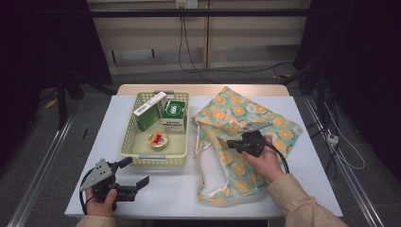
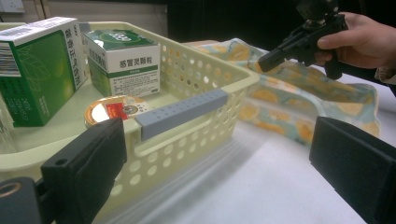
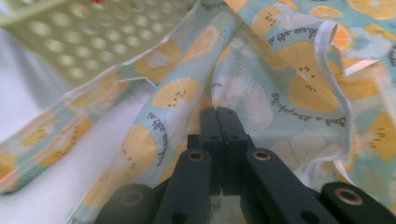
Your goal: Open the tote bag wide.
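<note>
A cloth bag (image 1: pixel 236 113) printed with orange slices lies spread on the right half of the white table (image 1: pixel 165 194). My right gripper (image 1: pixel 231 143) sits over the bag's left part. In the right gripper view its jaws (image 3: pixel 218 112) are pressed together, and folds of the bag (image 3: pixel 280 93) gather at their tip. My left gripper (image 1: pixel 137 171) rests near the front left edge, open with nothing between its jaws (image 2: pixel 219 158). It faces the yellow basket (image 2: pixel 210 91), beyond which the right gripper (image 2: pixel 266 60) hovers over the bag.
The perforated yellow basket (image 1: pixel 127 137) stands left of the bag. It holds two green and white boxes (image 1: pixel 149 111) (image 1: pixel 174 115) and a small round tin (image 1: pixel 158 139). The floor drops away past the table's edges, and cables run behind it.
</note>
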`<action>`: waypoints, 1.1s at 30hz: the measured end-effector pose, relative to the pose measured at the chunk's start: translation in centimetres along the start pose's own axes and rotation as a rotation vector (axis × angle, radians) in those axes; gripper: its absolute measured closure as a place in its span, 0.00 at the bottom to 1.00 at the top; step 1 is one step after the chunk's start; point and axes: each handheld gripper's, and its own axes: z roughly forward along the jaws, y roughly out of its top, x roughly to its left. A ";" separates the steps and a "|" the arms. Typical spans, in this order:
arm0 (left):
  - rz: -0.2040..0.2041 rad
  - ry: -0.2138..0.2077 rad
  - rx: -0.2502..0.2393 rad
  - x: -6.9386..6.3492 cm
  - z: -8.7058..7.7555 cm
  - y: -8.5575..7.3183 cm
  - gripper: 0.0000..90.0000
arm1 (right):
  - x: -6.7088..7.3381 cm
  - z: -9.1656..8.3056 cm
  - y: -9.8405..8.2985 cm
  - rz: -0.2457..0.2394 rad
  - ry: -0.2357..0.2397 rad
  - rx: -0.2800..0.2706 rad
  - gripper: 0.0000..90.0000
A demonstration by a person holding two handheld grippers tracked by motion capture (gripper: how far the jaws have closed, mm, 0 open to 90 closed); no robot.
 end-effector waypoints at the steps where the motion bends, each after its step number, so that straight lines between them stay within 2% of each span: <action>1: 0.000 0.000 0.000 0.0 0.0 0.0 0.04 | 0.3 0.2 0.2 0.000 0.022 -0.001 1.00; 4: -0.008 0.002 -0.005 0.0 -0.1 0.0 0.04 | 0.6 0.4 0.7 -0.041 -0.012 0.012 1.00; 10: -0.007 0.003 -0.005 0.2 -0.1 -0.1 0.04 | -2.2 -1.1 0.8 0.019 -0.088 -0.019 1.00; 12: -0.005 0.005 -0.004 0.2 -0.1 -0.1 0.04 | -2.7 -1.7 0.8 0.007 -0.129 -0.028 1.00; 15: -0.012 0.004 -0.007 0.1 -0.1 0.0 0.04 | -3.6 -2.4 0.8 0.022 -0.180 -0.042 1.00; 20: -0.004 0.002 -0.002 0.1 -0.1 0.0 0.04 | -4.9 -2.2 -0.1 0.018 -0.231 -0.007 1.00; 25: -0.003 0.003 0.001 0.2 -0.1 -0.1 0.04 | -5.5 -1.0 -1.2 0.048 -0.218 0.021 0.99; 28: -0.004 -0.004 -0.001 0.0 0.0 0.0 0.04 | -5.2 -0.3 -1.6 0.047 -0.211 0.043 0.92; 31: 0.000 -0.008 0.000 -0.1 0.0 0.1 0.04 | -5.0 0.3 -1.9 0.040 -0.199 0.049 0.90; 33: 0.000 -0.009 -0.001 -0.2 0.1 0.1 0.04 | -4.8 0.6 -1.9 0.059 -0.183 0.041 0.83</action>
